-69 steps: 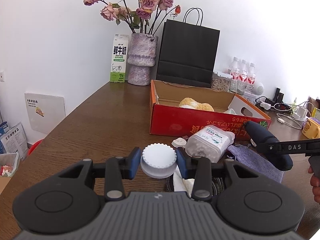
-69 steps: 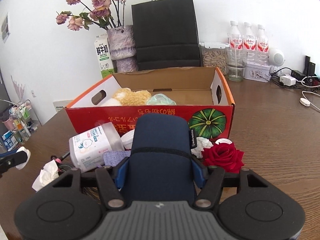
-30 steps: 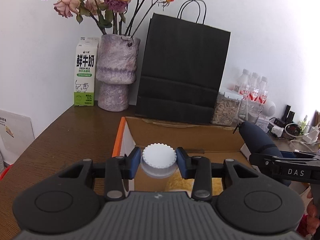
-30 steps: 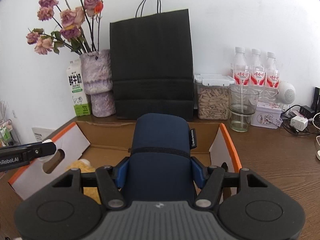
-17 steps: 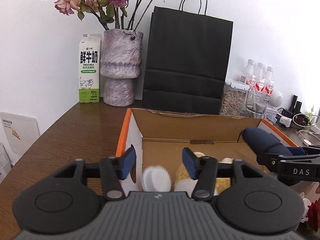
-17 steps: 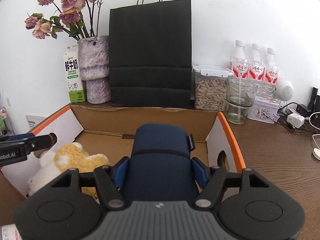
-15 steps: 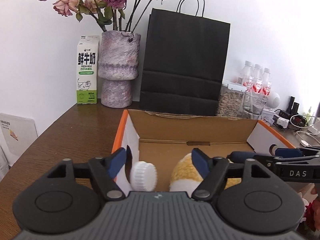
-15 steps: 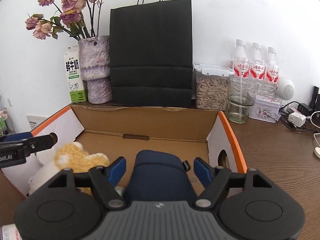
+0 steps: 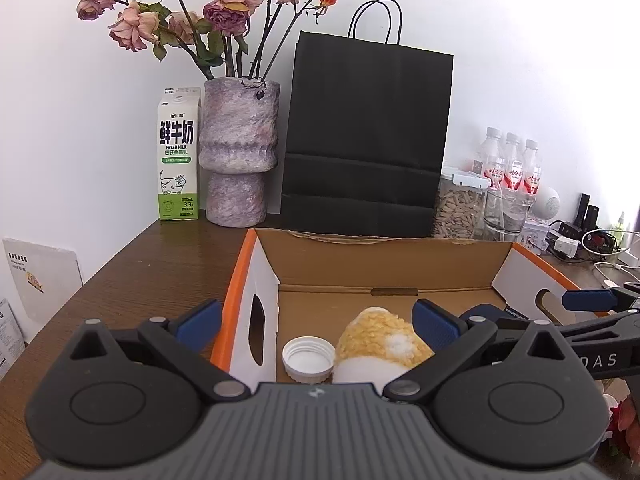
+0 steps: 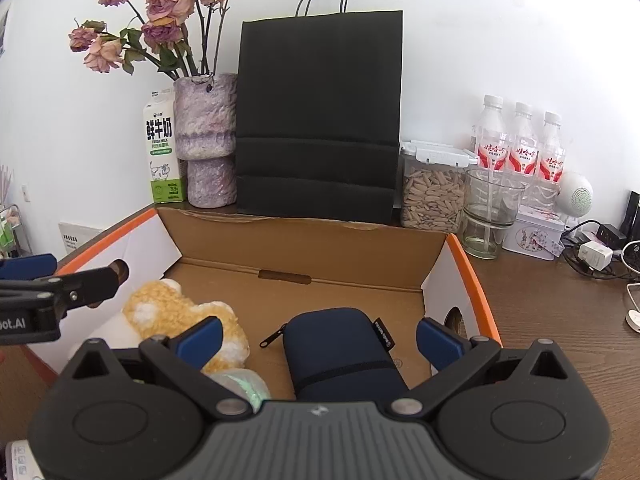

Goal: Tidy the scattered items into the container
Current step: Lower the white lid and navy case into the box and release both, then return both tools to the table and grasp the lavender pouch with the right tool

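Cardboard box (image 10: 304,240), orange-rimmed, sits on the brown worktop (image 9: 160,256) and fills the middle of both wrist views; it is the container. Inside lie a yellow-and-white plush toy (image 10: 180,312), a navy zip pouch (image 10: 340,348) and a white screw cap (image 9: 308,358).

Right tongs (image 10: 318,340): jaws have just been opening and now stand wide, pads clear of the pouch, which rests on the box floor between and below them at 12 o'clock, long axis running away from the camera, zip pull at its 9 o'clock side. Left tongs (image 9: 316,324): jaws likewise just opened, wide; the cap lies open side up just below them at 6 o'clock, beside the plush, near the left wall of the box.

Judgement: both drops are done; next move is a retreat out of the box, back toward whatever is left on the worktop, mostly out of view here.

Readable writing:
- milk carton (image 9: 178,160): "FRESH MILK", "3.3"
- right tongs arm, seen from the left view: "DAS"
- left tongs arm, seen from the right view: "ot.AI"
- bottle labels (image 10: 520,156): red, unreadable.
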A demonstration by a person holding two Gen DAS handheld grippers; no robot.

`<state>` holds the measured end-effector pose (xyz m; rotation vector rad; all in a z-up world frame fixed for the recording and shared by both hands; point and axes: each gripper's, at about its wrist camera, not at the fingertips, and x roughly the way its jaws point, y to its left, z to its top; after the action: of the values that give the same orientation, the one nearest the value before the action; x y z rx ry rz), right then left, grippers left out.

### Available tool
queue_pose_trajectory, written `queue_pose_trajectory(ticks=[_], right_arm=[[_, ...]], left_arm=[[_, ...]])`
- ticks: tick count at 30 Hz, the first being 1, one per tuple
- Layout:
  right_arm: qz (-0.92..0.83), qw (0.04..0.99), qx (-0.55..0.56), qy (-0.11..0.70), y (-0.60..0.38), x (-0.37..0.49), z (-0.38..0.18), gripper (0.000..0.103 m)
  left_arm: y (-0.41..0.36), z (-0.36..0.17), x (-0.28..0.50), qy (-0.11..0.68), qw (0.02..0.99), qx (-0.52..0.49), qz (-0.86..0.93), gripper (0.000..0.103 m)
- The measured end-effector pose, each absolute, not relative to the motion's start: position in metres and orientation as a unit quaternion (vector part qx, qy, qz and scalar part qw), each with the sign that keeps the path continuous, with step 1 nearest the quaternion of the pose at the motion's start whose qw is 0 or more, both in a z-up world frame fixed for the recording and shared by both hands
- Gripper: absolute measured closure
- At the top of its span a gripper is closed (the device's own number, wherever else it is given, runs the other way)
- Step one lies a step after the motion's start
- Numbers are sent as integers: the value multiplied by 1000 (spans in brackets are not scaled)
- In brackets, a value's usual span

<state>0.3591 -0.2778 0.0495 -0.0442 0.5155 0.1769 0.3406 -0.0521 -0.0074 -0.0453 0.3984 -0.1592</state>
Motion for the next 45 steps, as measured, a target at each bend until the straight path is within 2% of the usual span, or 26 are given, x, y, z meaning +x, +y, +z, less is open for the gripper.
queue_pose_trajectory(ticks=[12, 26, 36, 45], right_arm=[[83, 969, -32, 230, -276, 345, 62, 0], [80, 982, -19, 170, -301, 272, 80, 0], [87, 978, -12, 190, -318, 210, 54, 0], [128, 959, -15, 252, -320, 174, 35, 0]], left_arm=[[-50, 2, 329, 175, 980, -31, -86, 0], [-34, 11, 272, 123, 988, -46, -80, 0], [-24, 8, 216, 118, 990, -48, -59, 0], [-3, -9, 171, 171, 983, -42, -44, 0]])
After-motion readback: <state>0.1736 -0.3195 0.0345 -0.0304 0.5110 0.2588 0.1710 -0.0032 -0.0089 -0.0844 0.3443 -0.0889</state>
